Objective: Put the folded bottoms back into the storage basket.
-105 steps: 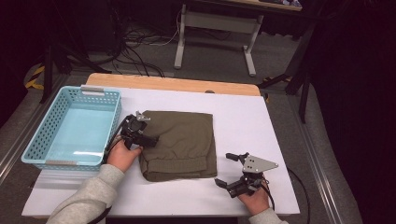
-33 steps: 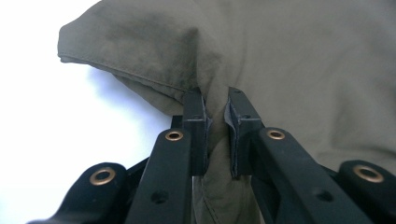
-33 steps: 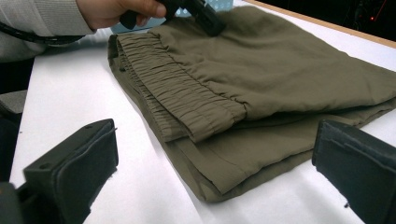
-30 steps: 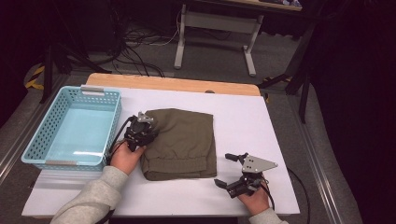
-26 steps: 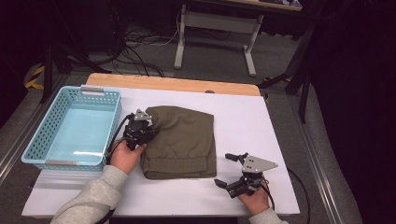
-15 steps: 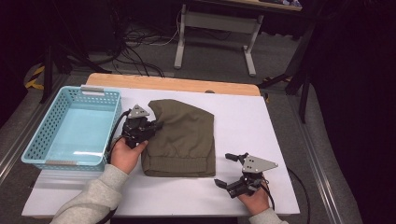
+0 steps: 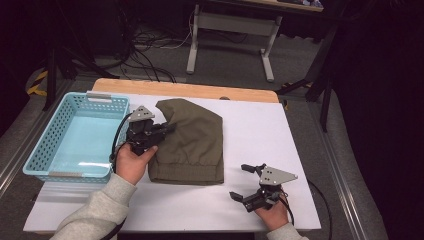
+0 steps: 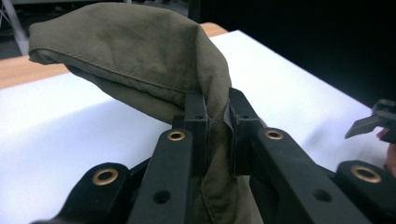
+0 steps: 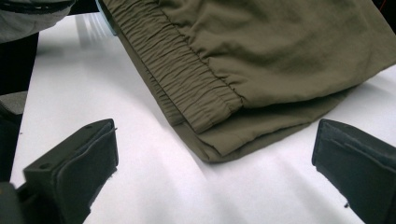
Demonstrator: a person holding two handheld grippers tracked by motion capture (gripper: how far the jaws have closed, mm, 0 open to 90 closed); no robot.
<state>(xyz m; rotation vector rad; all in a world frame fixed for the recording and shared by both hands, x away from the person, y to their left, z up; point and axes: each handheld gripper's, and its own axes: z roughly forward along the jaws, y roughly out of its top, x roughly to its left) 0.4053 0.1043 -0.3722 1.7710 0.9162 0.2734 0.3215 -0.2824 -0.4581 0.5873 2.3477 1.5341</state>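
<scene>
My left gripper [image 7: 167, 129] is clamped on the left edge of the olive garment [image 7: 192, 145]; in the left gripper view the cloth is bunched tight btwn the two black jaws, no gap, w/ a fold of it [image 8: 140, 60] ballooning up above them. So that edge is lifted off the white table [image 7: 260, 130] while the rest of the garment lies flat, mid-table, elastic waistband [image 9: 187, 70] at the near end.

Key relation for what comes next, as I judge it: the garment's long axis runs near-to-far, and the blue basket [image 7: 55, 150] sits just left of it, close beside my left hand [image 7: 131, 162]. Left hand is clearly the nearer one to both cloth edge and basket. If the aim is a fold, the held edge has to travel right, across the long axis; if it's going in the basket, the pull is left. Can't tell which from here.

My right gripper [image 7: 247, 182] sits at the near right of the table, jaws wide apart and holding nothing. The garment's near right corner [image 9: 219, 149] lies just ahead of it, btwn the jaw lines but not touching. Short reach forward and left would get it there.
</scene>
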